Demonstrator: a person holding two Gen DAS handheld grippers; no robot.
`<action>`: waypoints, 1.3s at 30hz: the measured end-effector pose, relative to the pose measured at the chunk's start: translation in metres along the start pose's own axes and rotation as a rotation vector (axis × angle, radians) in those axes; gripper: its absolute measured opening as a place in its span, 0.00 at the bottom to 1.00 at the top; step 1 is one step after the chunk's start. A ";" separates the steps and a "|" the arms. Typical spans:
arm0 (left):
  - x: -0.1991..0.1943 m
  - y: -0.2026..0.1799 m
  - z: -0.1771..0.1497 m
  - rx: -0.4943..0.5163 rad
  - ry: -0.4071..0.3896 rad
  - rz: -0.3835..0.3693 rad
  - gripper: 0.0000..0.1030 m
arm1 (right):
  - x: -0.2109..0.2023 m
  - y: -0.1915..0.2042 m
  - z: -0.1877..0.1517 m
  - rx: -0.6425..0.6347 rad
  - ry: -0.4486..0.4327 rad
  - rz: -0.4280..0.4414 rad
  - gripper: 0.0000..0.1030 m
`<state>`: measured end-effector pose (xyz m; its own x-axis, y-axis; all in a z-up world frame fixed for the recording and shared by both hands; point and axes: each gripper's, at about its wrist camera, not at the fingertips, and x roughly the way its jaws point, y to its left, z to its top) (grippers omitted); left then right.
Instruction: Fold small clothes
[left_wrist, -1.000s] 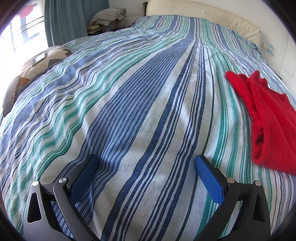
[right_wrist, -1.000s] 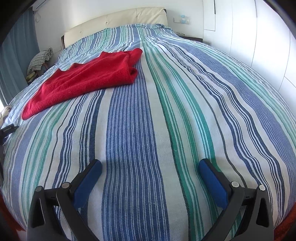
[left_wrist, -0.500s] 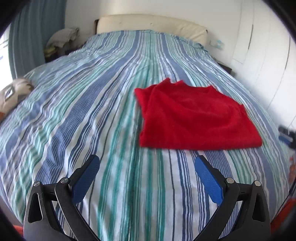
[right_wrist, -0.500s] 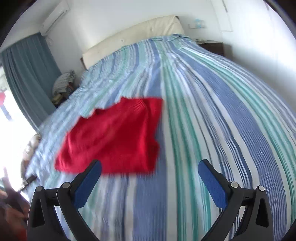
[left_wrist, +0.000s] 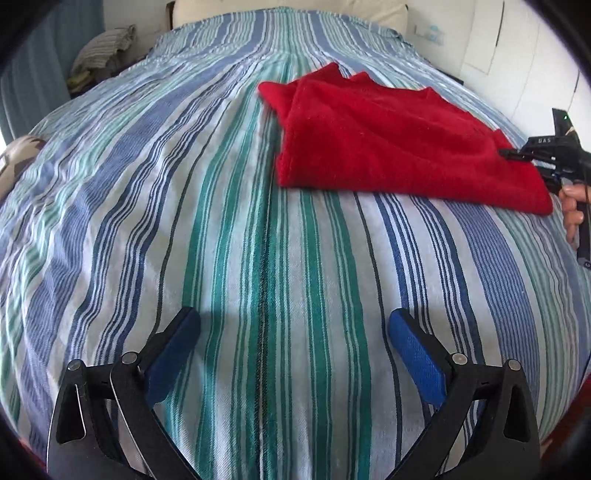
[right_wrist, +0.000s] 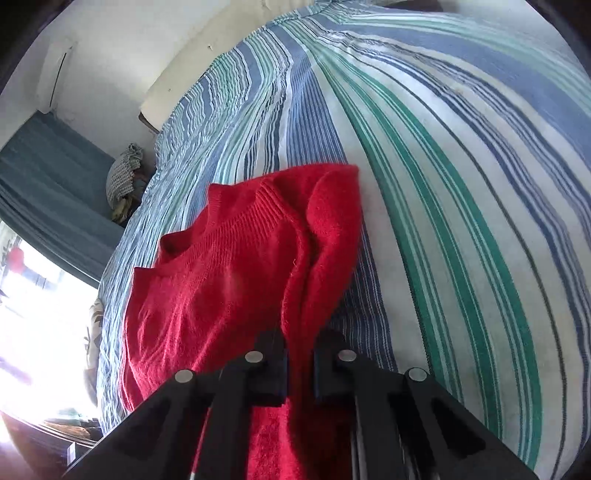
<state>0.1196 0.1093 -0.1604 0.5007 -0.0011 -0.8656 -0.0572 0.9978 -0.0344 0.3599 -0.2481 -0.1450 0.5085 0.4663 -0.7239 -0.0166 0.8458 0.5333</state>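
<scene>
A red knit sweater (left_wrist: 399, 136) lies partly folded on the striped bed (left_wrist: 258, 229). My left gripper (left_wrist: 295, 336) is open and empty, low over the bedspread, well short of the sweater. In the left wrist view my right gripper (left_wrist: 511, 154) reaches in from the right and touches the sweater's right edge. In the right wrist view my right gripper (right_wrist: 298, 345) is shut on a fold of the red sweater (right_wrist: 236, 273), and the cloth runs up between its pads. The ribbed collar faces up.
The striped bedspread (right_wrist: 461, 184) covers the whole bed. A cream headboard (left_wrist: 288, 7) is at the far end. A pile of folded cloth (left_wrist: 107, 44) sits by the teal curtain (right_wrist: 48, 192) at the left. A patterned cushion (left_wrist: 18, 158) lies at the left edge.
My right gripper has moved onto the sweater's edge and shut on it. My left gripper has swung to face the sweater and stays open.
</scene>
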 end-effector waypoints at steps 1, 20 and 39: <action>-0.007 0.001 0.003 0.000 0.037 0.016 0.97 | -0.006 0.010 0.003 -0.021 -0.002 -0.007 0.09; -0.040 0.091 -0.013 -0.366 -0.070 -0.063 0.96 | 0.097 0.266 -0.057 -0.210 0.274 0.392 0.45; -0.035 0.074 -0.011 -0.297 -0.083 -0.017 0.97 | 0.107 0.285 -0.161 -0.627 0.211 0.204 0.51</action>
<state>0.0885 0.1821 -0.1380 0.5719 0.0001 -0.8203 -0.2921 0.9345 -0.2035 0.2706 0.0847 -0.1410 0.2653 0.6186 -0.7396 -0.6210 0.6964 0.3597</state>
